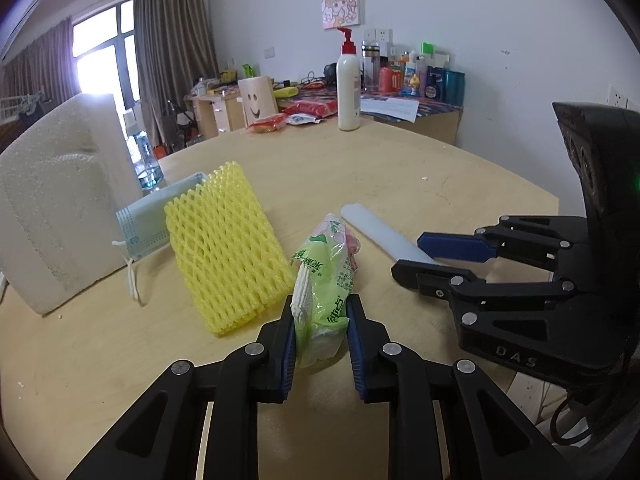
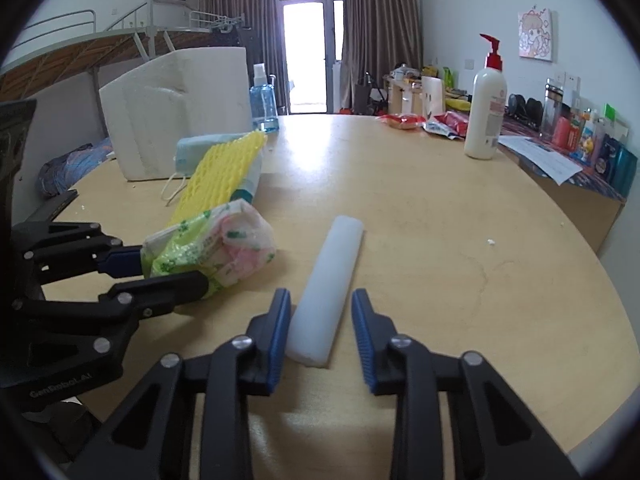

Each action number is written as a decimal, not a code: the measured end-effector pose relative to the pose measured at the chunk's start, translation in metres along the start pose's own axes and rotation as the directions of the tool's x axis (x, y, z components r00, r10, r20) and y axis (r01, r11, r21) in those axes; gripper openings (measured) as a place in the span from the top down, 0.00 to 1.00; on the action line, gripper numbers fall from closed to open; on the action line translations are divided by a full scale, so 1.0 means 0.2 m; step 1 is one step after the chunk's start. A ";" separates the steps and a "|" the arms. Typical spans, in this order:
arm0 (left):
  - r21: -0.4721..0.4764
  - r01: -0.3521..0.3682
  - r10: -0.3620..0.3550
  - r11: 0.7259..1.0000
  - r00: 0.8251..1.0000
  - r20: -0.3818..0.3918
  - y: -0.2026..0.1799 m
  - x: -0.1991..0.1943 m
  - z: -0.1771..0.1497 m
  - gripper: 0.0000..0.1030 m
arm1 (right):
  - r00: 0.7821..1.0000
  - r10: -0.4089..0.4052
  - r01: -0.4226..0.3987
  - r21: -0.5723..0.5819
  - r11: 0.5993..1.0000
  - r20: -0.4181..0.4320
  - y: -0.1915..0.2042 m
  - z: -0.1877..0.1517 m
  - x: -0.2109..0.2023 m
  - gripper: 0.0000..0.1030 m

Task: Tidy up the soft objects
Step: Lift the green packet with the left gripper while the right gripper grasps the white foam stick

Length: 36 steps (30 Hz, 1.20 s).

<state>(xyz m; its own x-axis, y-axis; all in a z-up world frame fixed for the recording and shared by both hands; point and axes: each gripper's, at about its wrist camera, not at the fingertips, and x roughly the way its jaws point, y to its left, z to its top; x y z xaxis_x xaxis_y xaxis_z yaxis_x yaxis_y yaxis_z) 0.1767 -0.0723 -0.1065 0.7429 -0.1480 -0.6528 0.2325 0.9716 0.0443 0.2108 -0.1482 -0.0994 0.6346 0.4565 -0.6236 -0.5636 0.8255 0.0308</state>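
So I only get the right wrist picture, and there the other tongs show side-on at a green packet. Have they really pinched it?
Observer: Yes. In the left wrist view, both blue pads of the left tongs press on the sides of the green tissue pack, which stands upright between them.
Visitor: And my own tongs, is there anything on them that I can't see from here?
Observer: A small green light glows on the black housing behind the right tongs.
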 end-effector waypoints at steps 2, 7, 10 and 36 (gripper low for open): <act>-0.002 0.000 0.000 1.000 1.000 0.008 0.00 0.00 0.00 0.77 | 1.000 0.000 0.000 -0.012 1.000 -0.005 0.01 0.00 0.00 0.72; 0.009 -0.002 0.001 1.000 1.000 0.025 0.00 -0.02 -0.01 0.77 | 0.999 0.048 -0.048 0.071 0.996 -0.009 -0.05 0.01 0.00 0.77; 0.001 -0.004 0.004 1.000 1.000 0.027 0.01 -0.03 -0.01 0.77 | 0.998 0.062 -0.062 0.091 0.994 0.000 -0.06 0.01 -0.01 0.77; 0.011 -0.059 0.057 0.998 0.990 0.131 -0.03 -0.21 0.03 0.77 | 0.980 0.002 -0.029 0.134 0.991 0.199 -0.08 0.09 -0.27 0.77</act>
<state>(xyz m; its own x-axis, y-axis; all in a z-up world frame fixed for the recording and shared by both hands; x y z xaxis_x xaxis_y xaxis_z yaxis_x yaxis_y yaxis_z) 0.1480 -0.0737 -0.0749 0.8310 -0.1155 -0.5442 0.1952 0.9765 0.0909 0.1943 -0.1799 -0.0517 0.7259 0.5152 -0.4557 -0.5063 0.8487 0.1531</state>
